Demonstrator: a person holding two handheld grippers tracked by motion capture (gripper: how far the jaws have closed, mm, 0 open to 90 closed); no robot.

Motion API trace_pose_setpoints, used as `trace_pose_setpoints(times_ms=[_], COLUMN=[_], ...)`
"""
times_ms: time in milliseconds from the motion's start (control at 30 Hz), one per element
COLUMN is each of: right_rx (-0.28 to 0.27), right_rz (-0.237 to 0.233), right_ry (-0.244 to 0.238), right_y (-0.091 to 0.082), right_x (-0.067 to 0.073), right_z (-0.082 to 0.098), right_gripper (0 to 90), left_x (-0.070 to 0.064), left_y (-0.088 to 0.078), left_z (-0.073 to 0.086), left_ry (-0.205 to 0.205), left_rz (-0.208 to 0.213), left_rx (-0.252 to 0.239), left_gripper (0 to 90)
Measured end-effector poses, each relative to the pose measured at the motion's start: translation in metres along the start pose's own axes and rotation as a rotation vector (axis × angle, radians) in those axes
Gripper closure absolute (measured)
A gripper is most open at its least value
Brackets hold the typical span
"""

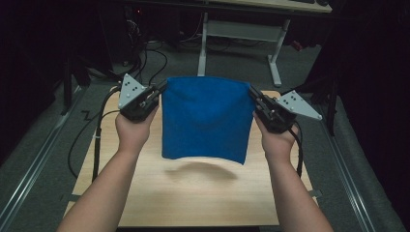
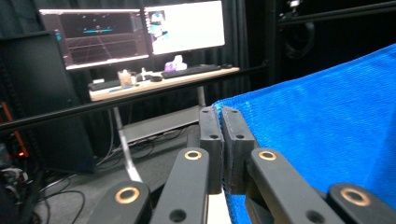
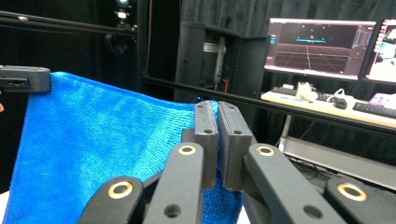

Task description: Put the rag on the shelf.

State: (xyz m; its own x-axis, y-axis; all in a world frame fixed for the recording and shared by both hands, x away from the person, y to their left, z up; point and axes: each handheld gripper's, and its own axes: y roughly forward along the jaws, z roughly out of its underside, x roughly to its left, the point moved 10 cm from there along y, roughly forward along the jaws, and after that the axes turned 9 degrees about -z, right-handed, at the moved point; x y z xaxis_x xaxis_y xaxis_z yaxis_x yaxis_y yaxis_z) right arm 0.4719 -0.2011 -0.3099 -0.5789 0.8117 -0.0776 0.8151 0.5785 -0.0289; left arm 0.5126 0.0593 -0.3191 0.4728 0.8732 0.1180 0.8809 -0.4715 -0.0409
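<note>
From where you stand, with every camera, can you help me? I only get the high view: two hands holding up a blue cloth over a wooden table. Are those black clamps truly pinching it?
Observer: Yes. In the left gripper view the left gripper has its jaws pressed together on the blue cloth's top corner.
Operator: And the other side?
Observer: Same. In the right gripper view the right gripper is shut on the opposite corner, with cloth showing in the seam between the pads.
Operator: What lies ahead of them?
Observer: A desk carrying lit monitors and a keyboard.
</note>
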Motion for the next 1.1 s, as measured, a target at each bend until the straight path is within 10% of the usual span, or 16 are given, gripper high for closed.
trace_pose_setpoints(times_ms=[767,1100], right_rx=[0.108,0.209], right_rz=[0.085,0.092], right_ry=[0.044,-0.003], right_y=[0.084,0.118], right_x=[-0.075,-0.085], right_z=[0.010,0.037], right_gripper=[88.0,88.0], left_x=[0.051,0.062], left_y=[0.087,0.109], left_z=[0.006,0.055], left_ry=[0.083,0.048], left_rz=[-0.140,-0.143], left_rx=[0.124,0.258], left_gripper=[88.5,88.1])
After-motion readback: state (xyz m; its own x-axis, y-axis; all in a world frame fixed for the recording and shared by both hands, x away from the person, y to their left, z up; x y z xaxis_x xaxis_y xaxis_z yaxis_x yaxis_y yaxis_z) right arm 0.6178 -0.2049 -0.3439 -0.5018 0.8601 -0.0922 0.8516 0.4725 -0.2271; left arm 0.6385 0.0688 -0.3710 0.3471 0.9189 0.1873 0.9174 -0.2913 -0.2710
